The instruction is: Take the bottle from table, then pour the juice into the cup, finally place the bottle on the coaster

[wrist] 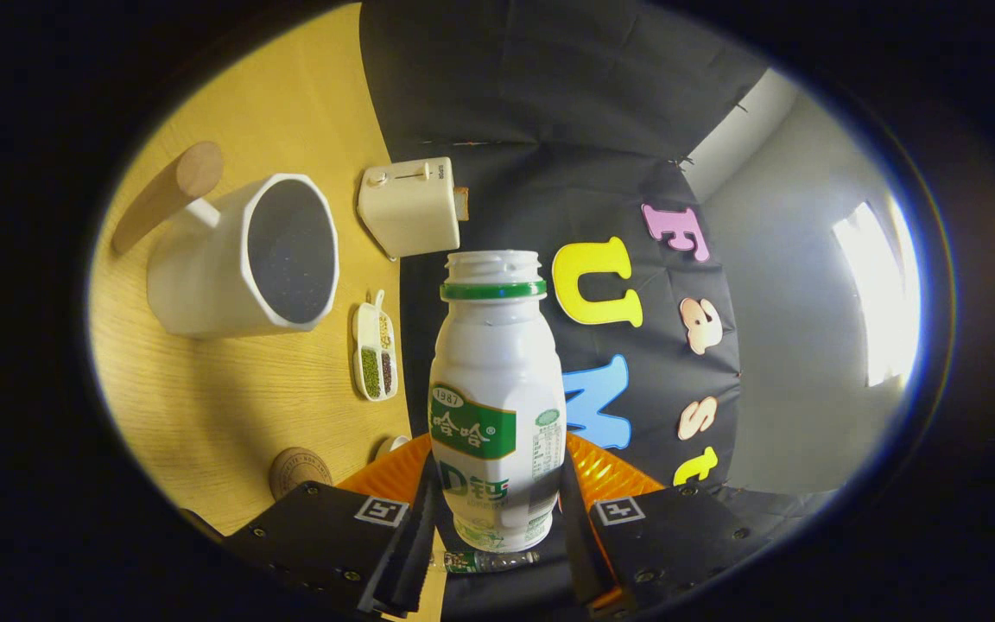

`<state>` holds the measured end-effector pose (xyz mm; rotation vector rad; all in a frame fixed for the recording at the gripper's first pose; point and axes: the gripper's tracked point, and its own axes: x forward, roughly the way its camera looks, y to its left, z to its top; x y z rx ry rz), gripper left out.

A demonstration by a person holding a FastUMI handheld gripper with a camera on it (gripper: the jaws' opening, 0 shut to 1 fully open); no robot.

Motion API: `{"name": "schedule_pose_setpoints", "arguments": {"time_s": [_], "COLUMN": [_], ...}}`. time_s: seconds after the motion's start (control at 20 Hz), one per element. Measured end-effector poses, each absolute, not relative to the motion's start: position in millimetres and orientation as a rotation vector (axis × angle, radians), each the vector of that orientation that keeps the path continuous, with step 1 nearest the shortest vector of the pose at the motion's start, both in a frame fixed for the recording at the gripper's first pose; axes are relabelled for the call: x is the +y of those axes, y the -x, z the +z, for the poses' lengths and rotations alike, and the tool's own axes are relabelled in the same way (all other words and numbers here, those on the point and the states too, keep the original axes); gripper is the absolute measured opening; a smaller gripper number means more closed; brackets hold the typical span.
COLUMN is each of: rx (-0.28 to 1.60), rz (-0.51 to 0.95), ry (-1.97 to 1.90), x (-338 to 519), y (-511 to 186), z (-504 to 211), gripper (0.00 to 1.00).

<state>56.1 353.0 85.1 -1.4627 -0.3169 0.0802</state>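
The bottle [496, 406] is white with a green band under its uncapped mouth and a green label on its body. It stands between the two fingers of the gripper [497, 527], and both fingers press against its lower half, so the gripper is pinching the bottle. The whole view is rolled, and the wooden table [230, 406] appears as a slanted plane to the left of the bottle.

Beyond the left finger, on the table, lies the cup [247, 255], a white angular mug with a dark inside and a wooden handle [167, 194] sticking out behind it. Its mouth faces toward the bottle. Between the cup and the bottle sits a small white tray [376, 350] with compartments of green and dark beans. Farther past the bottle's mouth is a cream toaster [409, 207]. Just beside the left finger rests the round coaster [299, 471], well apart from the cup.
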Motion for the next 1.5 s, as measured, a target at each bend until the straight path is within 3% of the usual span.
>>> {"name": "schedule_pose_setpoints", "arguments": {"time_s": [1.5], "rx": [-0.360], "rz": [0.044], "ry": [1.658], "x": [364.4], "y": [-60.4], "z": [89.9], "gripper": [0.64]}}
